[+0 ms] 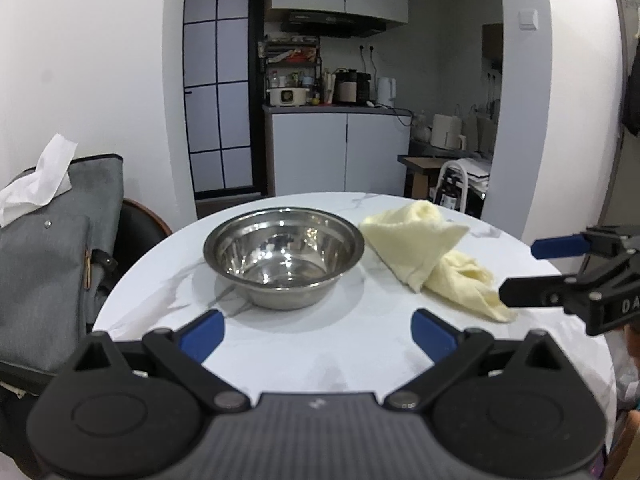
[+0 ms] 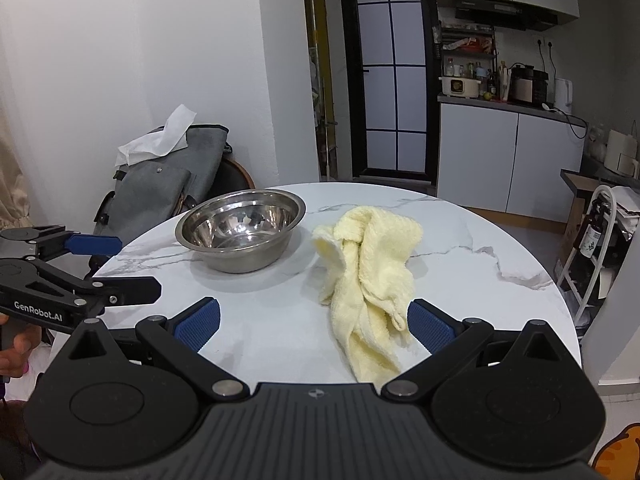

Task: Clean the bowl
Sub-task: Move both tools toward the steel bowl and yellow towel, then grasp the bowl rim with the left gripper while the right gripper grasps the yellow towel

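A steel bowl (image 1: 284, 258) (image 2: 240, 230) stands upright on the round white marble table (image 1: 320, 348) (image 2: 460, 264). A crumpled pale yellow cloth (image 1: 432, 258) (image 2: 368, 276) lies to its right. My left gripper (image 1: 318, 334) is open, hovering just short of the bowl with nothing between its blue pads. My right gripper (image 2: 314, 326) is open too; the near end of the cloth lies between its fingers, close to the right pad (image 2: 430, 326), not squeezed. Each gripper shows at the edge of the other's view: the right gripper (image 1: 516, 268), the left gripper (image 2: 136, 266).
A grey bag (image 1: 52, 264) (image 2: 168, 188) with a white tissue (image 1: 40, 180) (image 2: 160, 138) on top rests on a chair left of the table. A kitchen counter with appliances lies beyond the doorway. A white rack (image 2: 592, 256) stands right of the table.
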Demonstrator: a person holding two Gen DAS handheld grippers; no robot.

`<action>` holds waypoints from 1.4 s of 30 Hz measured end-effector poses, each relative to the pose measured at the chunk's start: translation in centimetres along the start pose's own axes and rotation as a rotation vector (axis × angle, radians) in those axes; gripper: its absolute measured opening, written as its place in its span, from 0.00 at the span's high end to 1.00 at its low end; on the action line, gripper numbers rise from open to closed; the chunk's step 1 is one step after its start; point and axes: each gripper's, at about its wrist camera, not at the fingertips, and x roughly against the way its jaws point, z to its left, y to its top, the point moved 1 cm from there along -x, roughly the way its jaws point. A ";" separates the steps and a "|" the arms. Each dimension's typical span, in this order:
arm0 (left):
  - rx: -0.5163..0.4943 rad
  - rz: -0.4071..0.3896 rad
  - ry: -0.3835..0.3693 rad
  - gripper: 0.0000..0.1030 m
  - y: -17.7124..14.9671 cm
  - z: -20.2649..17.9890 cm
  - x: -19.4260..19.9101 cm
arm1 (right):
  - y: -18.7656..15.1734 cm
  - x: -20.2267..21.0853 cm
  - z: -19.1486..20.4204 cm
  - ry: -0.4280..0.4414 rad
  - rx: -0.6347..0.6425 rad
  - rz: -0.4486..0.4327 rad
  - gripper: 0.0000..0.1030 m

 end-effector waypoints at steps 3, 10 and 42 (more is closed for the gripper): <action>0.002 0.001 0.008 0.02 -0.1 0.1 0.0 | -0.1 0.2 0.2 -0.003 0.005 0.002 0.01; 0.042 -0.017 0.005 0.03 0.1 0.5 0.4 | -0.2 0.5 0.4 -0.007 0.002 -0.001 0.01; 0.205 -0.121 0.065 0.16 2.2 3.7 1.1 | 0.4 0.1 1.6 -0.022 0.010 -0.023 0.01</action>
